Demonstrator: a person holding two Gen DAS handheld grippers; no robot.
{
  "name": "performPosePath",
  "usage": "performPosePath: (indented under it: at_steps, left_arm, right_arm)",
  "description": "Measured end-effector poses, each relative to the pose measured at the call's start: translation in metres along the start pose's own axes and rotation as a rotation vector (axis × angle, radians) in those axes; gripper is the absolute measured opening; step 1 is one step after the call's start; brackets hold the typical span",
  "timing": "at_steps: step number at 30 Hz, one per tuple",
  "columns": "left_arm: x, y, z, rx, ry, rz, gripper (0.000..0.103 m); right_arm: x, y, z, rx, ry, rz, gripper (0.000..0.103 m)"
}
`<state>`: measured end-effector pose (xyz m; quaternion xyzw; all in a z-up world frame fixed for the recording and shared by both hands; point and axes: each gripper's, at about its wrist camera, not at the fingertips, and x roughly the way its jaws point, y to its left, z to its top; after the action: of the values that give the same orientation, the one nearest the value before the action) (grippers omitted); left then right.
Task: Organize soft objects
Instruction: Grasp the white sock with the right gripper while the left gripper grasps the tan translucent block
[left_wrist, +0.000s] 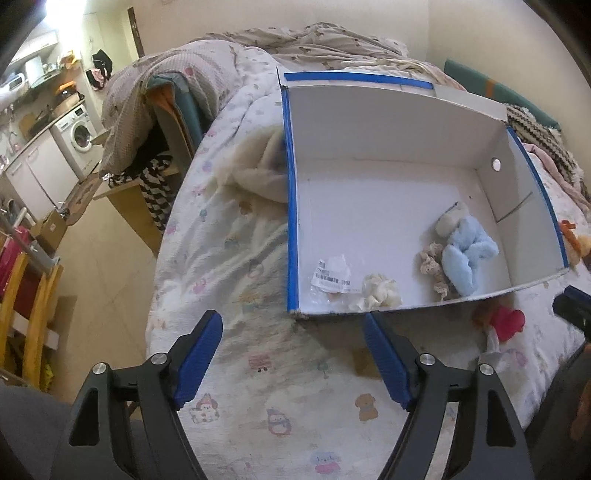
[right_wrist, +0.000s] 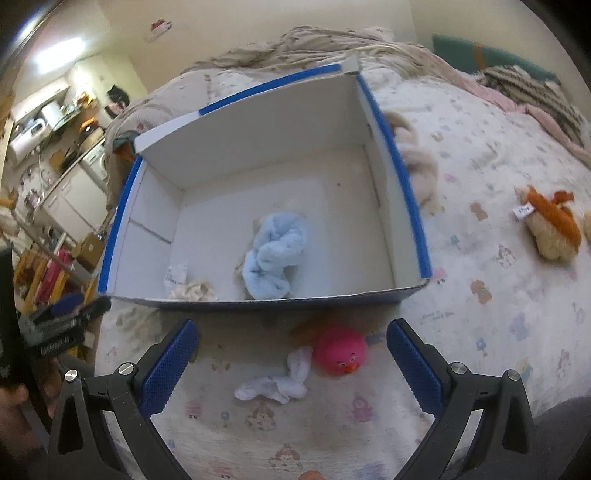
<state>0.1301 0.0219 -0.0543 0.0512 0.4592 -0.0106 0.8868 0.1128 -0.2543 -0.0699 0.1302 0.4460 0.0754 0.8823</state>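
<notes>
1. Looking along the right hand-held gripper, the pink toy lies on the bed just ahead, between the two spread fingers and a little toward the right one. Nothing is held.
2. A white cloth lies touching the pink toy on its left side, closer to this gripper. Its long axis runs across the gripper's line, from left to right and slightly away.
3. The box stands just beyond the toy, its near wall across the way. A blue plush and a cream cloth already lie inside, so I judge the toy should go there too, lifted over that wall.
4. The left hand-held gripper is also spread and empty. From it the pink toy lies far to the right, past the box corner, so the right one is clearly nearer.
5. An orange plush lies well apart, ahead and to the right of the right gripper, beside the box's right wall.
6. Open room: the bed around the toy is free on the right side. On the left the cloth may be caught together with it. The box floor behind the blue plush has much free place.
</notes>
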Motion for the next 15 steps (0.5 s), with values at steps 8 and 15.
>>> performPosePath:
  at_steps: [8, 15]
  left_arm:
    - [0.036, -0.004, -0.022, -0.014, 0.18, -0.031, 0.077]
    - [0.068, -0.04, -0.016, 0.05, 0.256, -0.125, 0.077]
  right_arm:
    - [0.008, -0.01, 0.001, 0.053, 0.021, -0.025, 0.103]
    - [0.01, -0.017, 0.003, 0.079, 0.028, -0.023, 0.103]
